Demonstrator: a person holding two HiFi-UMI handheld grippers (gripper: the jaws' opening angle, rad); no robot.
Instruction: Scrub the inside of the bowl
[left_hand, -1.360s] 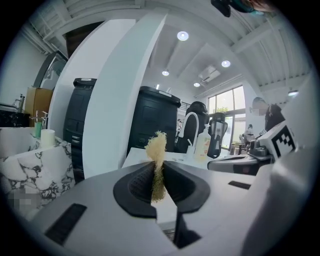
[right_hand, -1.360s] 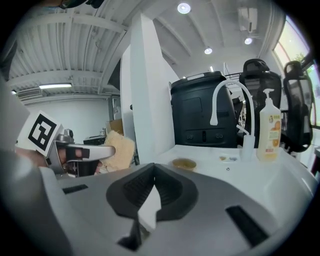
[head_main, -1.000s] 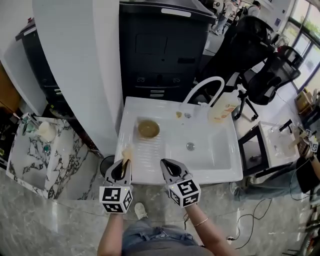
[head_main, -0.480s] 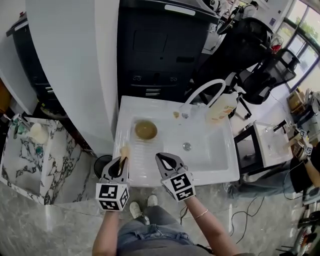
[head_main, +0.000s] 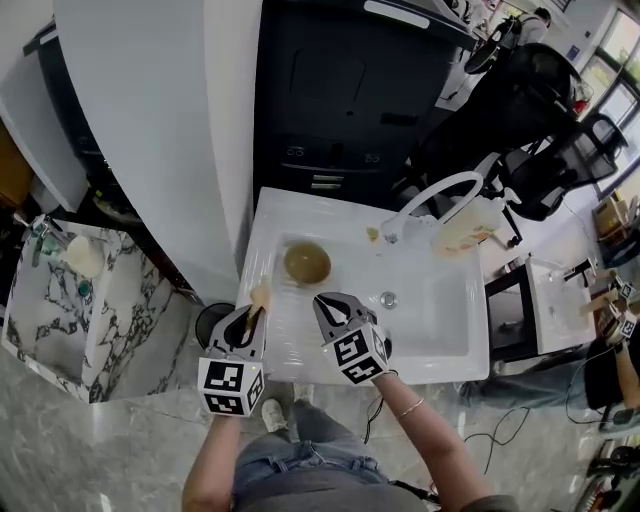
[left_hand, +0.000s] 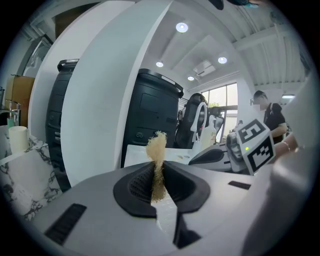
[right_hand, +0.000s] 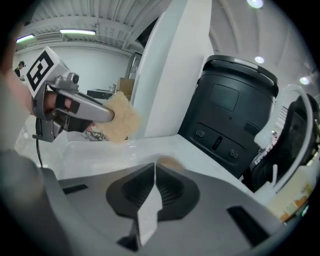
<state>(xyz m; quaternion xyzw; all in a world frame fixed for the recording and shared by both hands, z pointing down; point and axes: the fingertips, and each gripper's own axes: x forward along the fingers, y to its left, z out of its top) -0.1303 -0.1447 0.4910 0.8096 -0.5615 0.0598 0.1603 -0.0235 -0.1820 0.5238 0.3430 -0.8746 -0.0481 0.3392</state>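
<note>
Bowl (head_main: 306, 262) sits mouth-up; left tool (head_main: 251, 320) pinches sponge (head_main: 259, 297) upright, right tool (head_main: 326, 302) closed on nothing.

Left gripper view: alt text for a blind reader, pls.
The left gripper is shut on a tan scrub pad that sticks up from its fingers. Beyond lie a white sink and a black cabinet, with the right gripper at right.
</note>
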